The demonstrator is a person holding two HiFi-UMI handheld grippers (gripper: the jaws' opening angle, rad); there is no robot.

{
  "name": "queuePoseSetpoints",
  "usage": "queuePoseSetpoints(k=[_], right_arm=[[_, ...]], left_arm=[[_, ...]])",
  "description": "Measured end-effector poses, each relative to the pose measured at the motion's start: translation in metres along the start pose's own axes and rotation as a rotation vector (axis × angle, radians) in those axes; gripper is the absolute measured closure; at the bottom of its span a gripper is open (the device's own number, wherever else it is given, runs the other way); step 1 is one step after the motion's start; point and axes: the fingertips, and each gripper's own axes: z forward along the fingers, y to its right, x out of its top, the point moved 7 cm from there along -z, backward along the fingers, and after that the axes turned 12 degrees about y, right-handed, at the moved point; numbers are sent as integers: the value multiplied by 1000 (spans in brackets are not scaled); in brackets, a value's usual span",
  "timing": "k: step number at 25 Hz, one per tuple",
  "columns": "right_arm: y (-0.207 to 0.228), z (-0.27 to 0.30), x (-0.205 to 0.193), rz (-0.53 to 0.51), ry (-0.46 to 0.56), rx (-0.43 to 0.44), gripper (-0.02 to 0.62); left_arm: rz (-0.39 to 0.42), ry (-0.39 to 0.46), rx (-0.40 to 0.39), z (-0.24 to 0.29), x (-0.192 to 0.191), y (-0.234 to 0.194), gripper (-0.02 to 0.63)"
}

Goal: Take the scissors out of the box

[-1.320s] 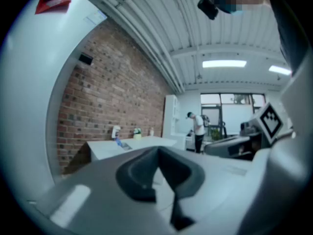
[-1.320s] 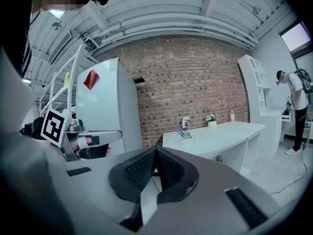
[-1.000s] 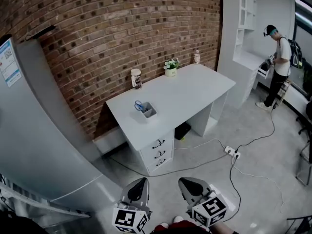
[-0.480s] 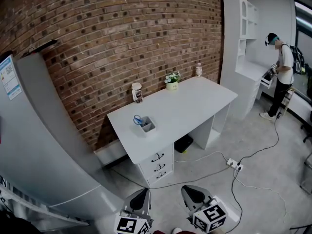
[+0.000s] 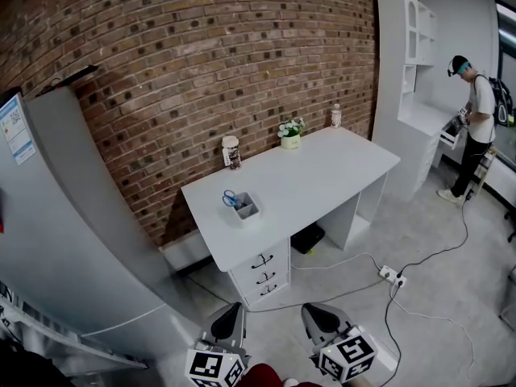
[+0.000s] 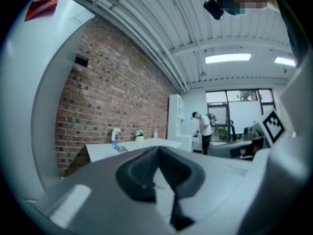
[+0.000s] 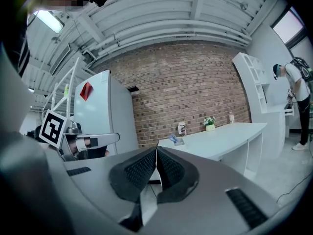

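Blue-handled scissors (image 5: 232,198) stand in a small grey box (image 5: 246,207) near the left end of a white desk (image 5: 322,168), far ahead of me. The same scissors (image 7: 173,138) and box (image 7: 179,141) show small in the right gripper view; the scissors (image 6: 114,145) appear as a blue speck in the left gripper view. My left gripper (image 5: 228,319) and right gripper (image 5: 319,316) are low at the bottom of the head view, well short of the desk. Both are shut with nothing between their pads.
A tall white fridge (image 5: 56,216) stands close on the left. On the desk are a jar (image 5: 232,151), a small plant pot (image 5: 290,135) and a bottle (image 5: 335,115). A power strip (image 5: 391,277) and cables lie on the floor. A person (image 5: 476,127) stands at far right by white shelving (image 5: 411,63).
The view has shifted slightly: the desk and box sit a little lower and further right in frame, and both grippers sit a little lower in the frame. Both grippers stay shut.
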Motion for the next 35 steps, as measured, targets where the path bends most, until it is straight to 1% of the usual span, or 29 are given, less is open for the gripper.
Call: queuePoseSetpoints(k=[5,13,20,27,35], right_arm=[[8,14,-2,12,-9,8,587],[27,52,-16,6,-42,2,588],[48,107,-27,15,-72,-4,586],[67,165,-32,20,-108,-11,586],[83,223,-33,27,-117,-11,588]], left_arm=[[24,-27,19,11,-5,-14,604],[7,-56,16,47,-26,-44,604],[-6,-74,18,92,-43,-86,604],[-7,-84,17,141,-46,-127,604],[-30,-99,7,186,-57,-170,603]])
